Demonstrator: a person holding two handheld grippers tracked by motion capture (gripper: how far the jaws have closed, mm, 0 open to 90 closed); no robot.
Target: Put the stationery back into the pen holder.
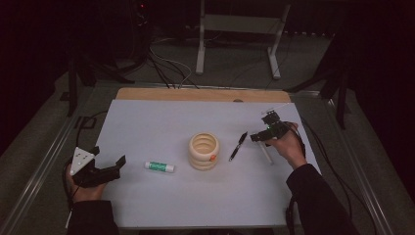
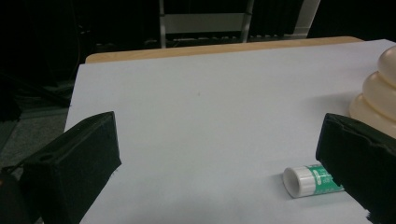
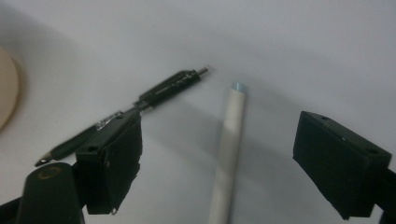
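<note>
Right gripper (image 1: 261, 137) sits near the right edge of the white surface (image 1: 147, 122), tilted down toward it, jaws spread with nothing pinched. In the right gripper view a white pen (image 3: 228, 149) lies flat on the surface between the two jaws, untouched by either, its pale blue tip pointing away from the camera. A black pen (image 3: 140, 103) lies at an angle just beyond the left jaw in that view, partly hidden behind it; contact cannot be told. In the high view the black pen (image 1: 238, 146) lies between the right gripper and a cream ringed holder (image 1: 204, 151) that stands upright near the middle of the surface; the white pen (image 1: 266, 153) shows just below the gripper. Left gripper (image 1: 108, 161) rests at the left edge of the surface, jaws spread wide and empty. A glue stick (image 1: 159, 167) with green label and white cap lies on its side between the left gripper and the holder, toward the near edge, apart from both.
</note>
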